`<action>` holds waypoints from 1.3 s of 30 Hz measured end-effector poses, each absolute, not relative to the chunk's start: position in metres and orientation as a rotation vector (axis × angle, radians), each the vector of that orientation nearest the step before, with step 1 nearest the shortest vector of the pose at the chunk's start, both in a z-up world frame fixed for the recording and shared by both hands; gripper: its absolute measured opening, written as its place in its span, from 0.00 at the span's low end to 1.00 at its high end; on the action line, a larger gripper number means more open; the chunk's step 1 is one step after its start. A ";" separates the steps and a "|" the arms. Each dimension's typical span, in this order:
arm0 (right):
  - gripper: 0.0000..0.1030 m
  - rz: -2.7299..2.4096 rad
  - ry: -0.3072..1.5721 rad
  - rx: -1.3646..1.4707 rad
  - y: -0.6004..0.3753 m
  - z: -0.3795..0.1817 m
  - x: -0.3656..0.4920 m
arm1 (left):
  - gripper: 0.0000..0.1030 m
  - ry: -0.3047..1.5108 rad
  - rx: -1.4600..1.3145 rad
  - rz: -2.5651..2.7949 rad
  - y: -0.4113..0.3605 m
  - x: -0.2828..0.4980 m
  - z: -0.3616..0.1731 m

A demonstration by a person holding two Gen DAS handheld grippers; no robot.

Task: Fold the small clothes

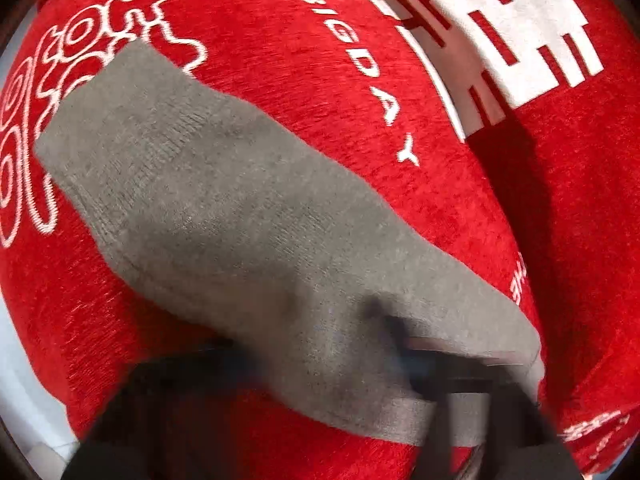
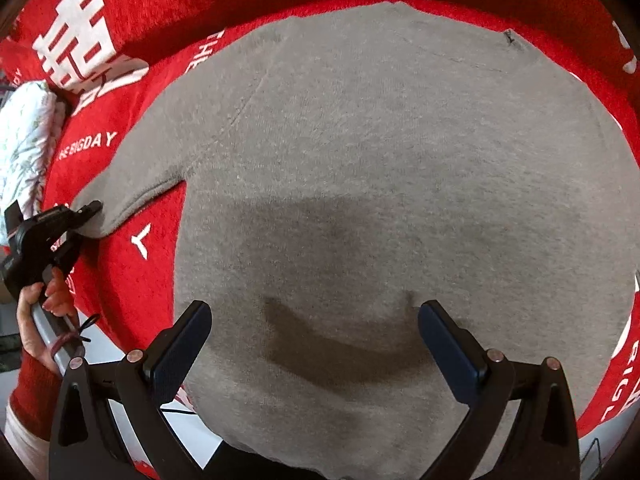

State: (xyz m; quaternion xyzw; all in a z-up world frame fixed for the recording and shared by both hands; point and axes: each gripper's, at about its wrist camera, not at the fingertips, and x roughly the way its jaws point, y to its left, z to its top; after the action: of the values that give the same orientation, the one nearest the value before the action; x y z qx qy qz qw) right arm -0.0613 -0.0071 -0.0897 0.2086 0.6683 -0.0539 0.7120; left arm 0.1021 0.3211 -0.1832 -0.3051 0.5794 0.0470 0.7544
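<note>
My right hand-held gripper (image 2: 314,344) sits closest to the lens, fingers spread wide w/ nothing between them, hovering over the lower middle of the grey sweater (image 2: 380,200). Its shadow falls across the knit just ahead of the pads.

Biggest thing under everything is the red cloth (image 2: 132,264) w/ white print, incl. the words "THE BIGDAY" and large white characters (image 2: 80,48). It covers the surface, so I can't tell if that's a desk or sth else.

The grey sweater lies flat on the red cloth and fills most of the right wrist view. Body's long axis runs away from me, hem end nearest the right hand-held gripper, far end toward the top of the view. One sleeve (image 2: 160,160) branches off to the left and slants down-left, cuff end pointing at my left side.

In the left wrist view that sleeve (image 1: 240,220) runs diagonally, near end at bottom right by the fingers, far end up-left. My left hand-held gripper (image 1: 432,372) is pinching the sleeve at its end; the fingers are blurred but pressed together on the fabric. From the right wrist view, my left hand (image 2: 40,320) grips its handle.

At far left a white patterned fabric (image 2: 28,144) lies beside the red cloth.
</note>
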 end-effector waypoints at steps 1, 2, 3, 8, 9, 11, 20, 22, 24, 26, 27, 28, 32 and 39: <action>1.00 -0.120 1.469 0.464 -0.010 -0.088 -0.064 | 0.05 1.251 -0.684 0.072 0.321 0.102 -0.182; 1.00 -0.122 1.459 0.464 -0.014 -0.085 -0.067 | 0.05 1.235 -0.700 0.043 0.320 0.102 -0.178; 1.00 -0.125 1.449 0.465 -0.017 -0.083 -0.069 | 0.05 1.223 -0.678 0.018 0.316 0.102 -0.171; 1.00 -0.166 1.398 0.511 -0.049 -0.075 -0.087 | 0.05 1.130 -0.532 -0.145 0.268 0.111 -0.116; 1.00 -0.183 1.381 0.525 -0.059 -0.072 -0.093 | 0.05 1.112 -0.506 -0.188 0.254 0.111 -0.105; 1.00 -0.214 1.355 0.544 -0.075 -0.068 -0.102 | 0.05 1.079 -0.435 -0.301 0.212 0.108 -0.079; 1.00 -0.408 1.301 0.642 -0.159 -0.076 -0.150 | 0.05 1.081 -0.101 -0.726 -0.013 0.073 -0.055; 1.00 -0.440 1.310 0.663 -0.172 -0.083 -0.160 | 0.05 1.128 0.005 -0.753 -0.058 0.062 -0.078; 1.00 -0.456 1.320 0.669 -0.180 -0.089 -0.164 | 0.05 1.162 0.109 -0.741 -0.085 0.051 -0.099; 1.00 -0.463 1.327 0.662 -0.183 -0.095 -0.166 | 0.05 1.202 0.198 -0.713 -0.104 0.038 -0.120; 1.00 -0.462 1.327 0.656 -0.184 -0.096 -0.165 | 0.05 1.222 0.223 -0.704 -0.106 0.031 -0.126; 1.00 -0.459 1.325 0.647 -0.185 -0.095 -0.163 | 0.11 1.242 0.253 -0.692 -0.108 0.027 -0.132; 1.00 -0.402 1.297 0.581 -0.180 -0.087 -0.140 | 0.87 1.217 0.263 -0.707 -0.096 0.018 -0.114; 1.00 -0.155 1.196 0.118 -0.097 -0.061 -0.044 | 0.89 1.104 0.244 -0.449 0.002 0.033 -0.062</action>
State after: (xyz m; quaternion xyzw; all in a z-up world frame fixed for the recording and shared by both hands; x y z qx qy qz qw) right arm -0.0440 -0.0967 -0.0609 0.0556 0.5621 -0.0729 0.8219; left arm 0.0334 0.0023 -0.0622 0.1144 0.5186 -0.2110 0.8207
